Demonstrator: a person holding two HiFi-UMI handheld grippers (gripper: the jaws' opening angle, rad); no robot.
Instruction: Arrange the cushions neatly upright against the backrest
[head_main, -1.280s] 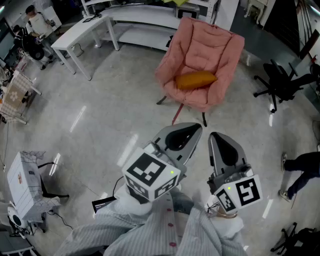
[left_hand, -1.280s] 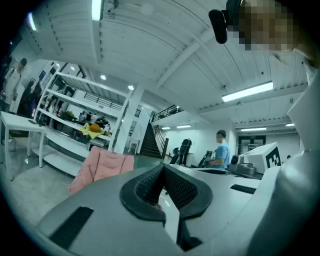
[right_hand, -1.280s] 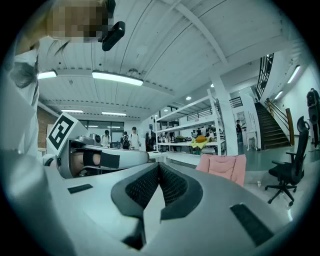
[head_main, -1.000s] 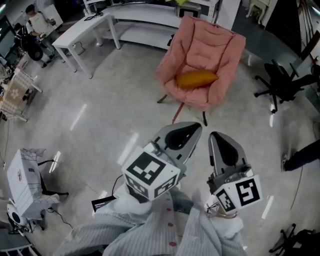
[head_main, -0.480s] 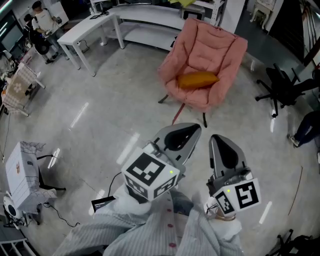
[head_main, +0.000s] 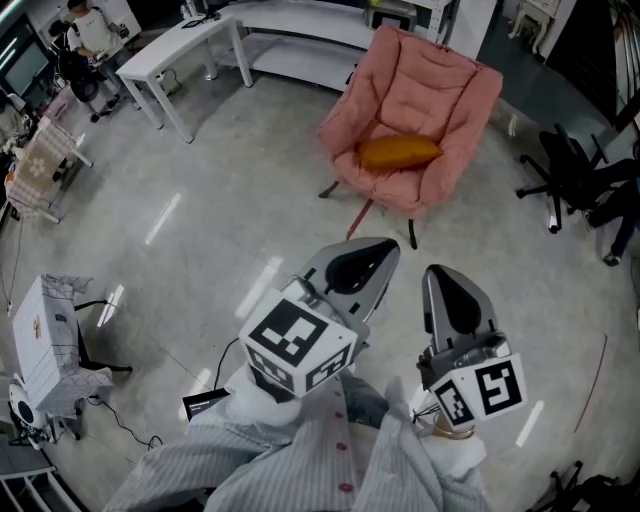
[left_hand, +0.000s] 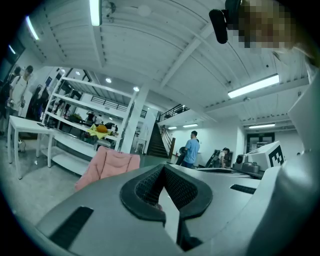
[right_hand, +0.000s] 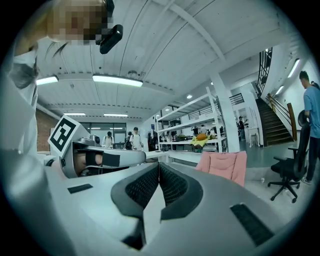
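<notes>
At the upper left stands a white, flat-topped table (head_main: 190, 45) on thin legs, set on a glossy grey floor (head_main: 230, 170) that throws back streaks of light. Low in the middle, the left gripper (head_main: 383, 247) is smooth grey plastic with ribbed black pads, and its jaws are pressed together on nothing. Just beside it, the right gripper (head_main: 438, 270) is likewise closed and empty. Both are well apart from the armchair (head_main: 440, 90) at upper centre-right, a pink, quilted, bowl-shaped seat on slim legs. One orange cushion (head_main: 400, 151), plump and oblong, lies flat across the seat, not propped against the backrest. At the far right is a black office chair (head_main: 570, 165).
</notes>
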